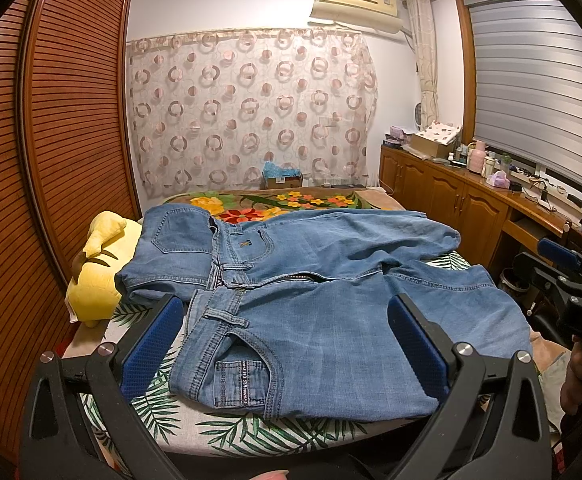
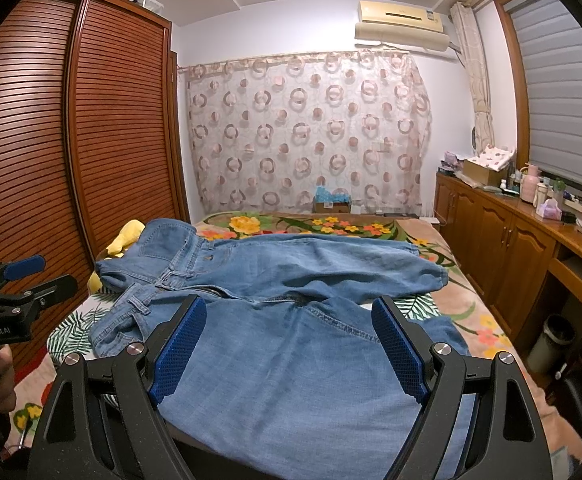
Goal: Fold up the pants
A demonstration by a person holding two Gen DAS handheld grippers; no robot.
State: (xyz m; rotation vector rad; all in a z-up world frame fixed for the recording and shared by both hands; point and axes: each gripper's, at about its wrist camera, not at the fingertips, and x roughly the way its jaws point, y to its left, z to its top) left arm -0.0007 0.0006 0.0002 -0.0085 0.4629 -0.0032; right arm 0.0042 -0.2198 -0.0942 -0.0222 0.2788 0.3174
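Note:
Blue jeans (image 1: 331, 248) lie spread across the bed, waistband to the left and both legs running right. The far leg (image 2: 331, 264) lies apart from the near leg, with the zip fly between them. My left gripper (image 1: 287, 304) hovers open over the near front pocket and waistband, blue pads (image 1: 151, 344) wide apart, nothing held. My right gripper (image 2: 289, 304) is open above the thigh of the near leg, also holding nothing. Each gripper shows in the other's view: the right gripper (image 1: 563, 268) at the right edge, the left gripper (image 2: 31, 276) at the left edge.
A yellow plush toy (image 1: 99, 264) lies under the waistband's far-left corner. The bed carries a leaf-print sheet (image 1: 251, 428) and a floral blanket (image 1: 291, 200). A slatted wardrobe (image 1: 51, 140) runs along the left, wooden cabinets (image 2: 511, 248) with clutter along the right, a bin (image 2: 551, 340) beside them.

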